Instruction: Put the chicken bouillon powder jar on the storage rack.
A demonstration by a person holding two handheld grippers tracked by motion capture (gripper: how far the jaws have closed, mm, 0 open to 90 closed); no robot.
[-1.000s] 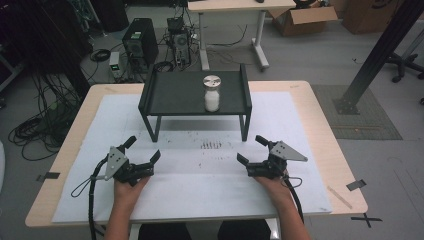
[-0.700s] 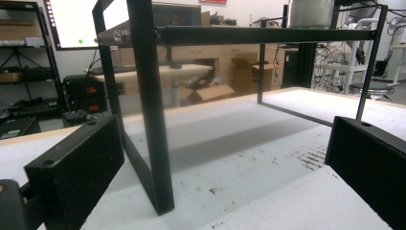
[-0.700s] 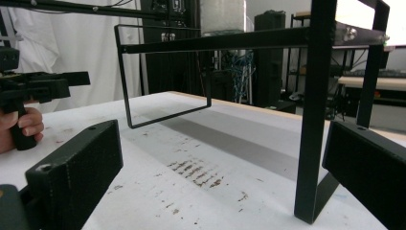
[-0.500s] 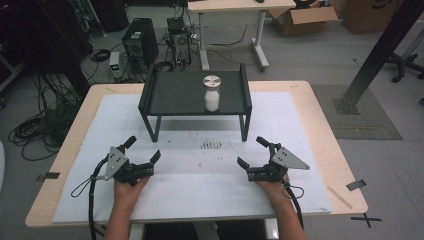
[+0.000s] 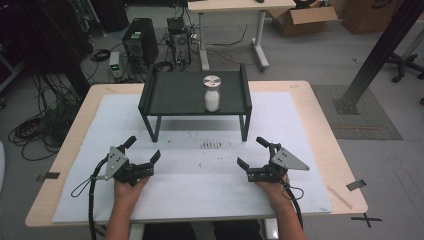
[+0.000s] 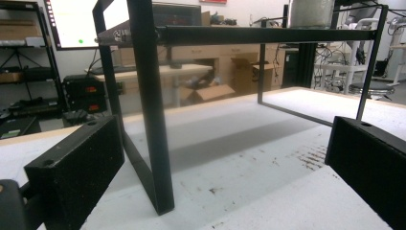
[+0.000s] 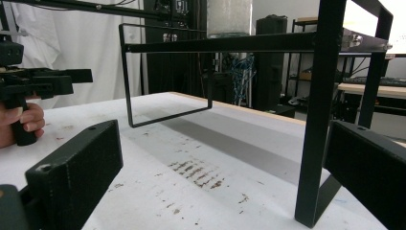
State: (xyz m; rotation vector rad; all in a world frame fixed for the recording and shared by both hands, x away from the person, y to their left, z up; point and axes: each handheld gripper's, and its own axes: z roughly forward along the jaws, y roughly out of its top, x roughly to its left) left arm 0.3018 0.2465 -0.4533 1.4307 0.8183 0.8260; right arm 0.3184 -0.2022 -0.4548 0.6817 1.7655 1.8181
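Rack (image 5: 180,95): matt black metal. Jar (image 5: 212,94): clear glass w/ shiny metal lid (white grainy fill). Surface (image 5: 320,135): light wood under matt white paper, scuffed. Jaws: matt black, rough-textured plastic.

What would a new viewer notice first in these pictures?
First, the black shelf standing at the far middle of the table, with a jar of white powder on its right part. Next, the left gripper and right gripper, both open and empty, resting on the white sheet nearer the person.
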